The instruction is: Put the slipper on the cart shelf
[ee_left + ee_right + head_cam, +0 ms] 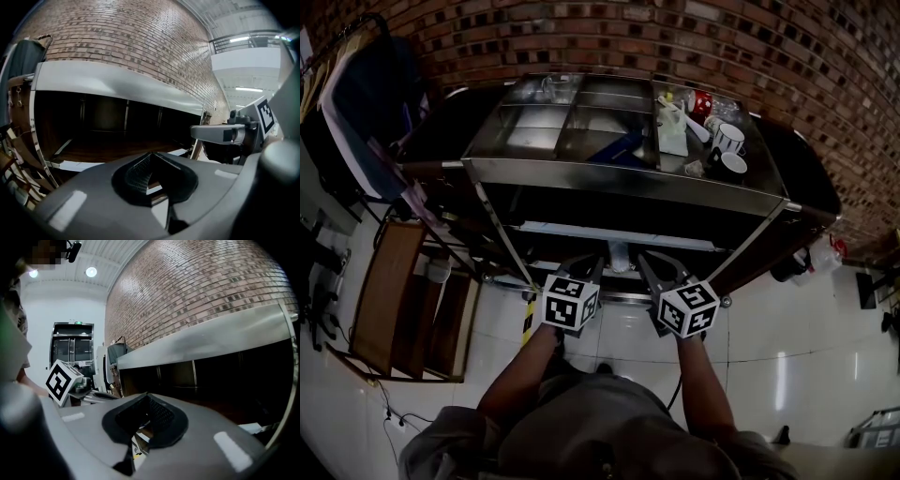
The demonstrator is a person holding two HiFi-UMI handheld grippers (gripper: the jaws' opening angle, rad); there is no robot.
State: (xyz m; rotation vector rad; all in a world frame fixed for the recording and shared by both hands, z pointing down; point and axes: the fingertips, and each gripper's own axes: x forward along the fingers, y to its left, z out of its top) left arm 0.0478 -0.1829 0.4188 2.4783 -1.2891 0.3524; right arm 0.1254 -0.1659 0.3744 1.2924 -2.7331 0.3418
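Observation:
A metal cart (628,178) stands before me against a brick wall, its lower shelf (609,234) dark and open at the front. My left gripper (586,269) and right gripper (652,269) are held side by side just in front of that shelf, both shut with nothing between the pads. A small pale object (619,255) lies between their tips at the shelf's edge; I cannot tell whether it is the slipper. The left gripper view shows the left gripper (151,174) facing the shelf (108,150). In the right gripper view the right gripper (145,417) does the same.
The cart's top tray holds mugs (727,141), a pale carton (672,127) and other small items. A wooden rack (394,300) stands at the left on the white tiled floor, with clothes (356,112) hanging behind it. A dark bag (787,267) sits at the cart's right.

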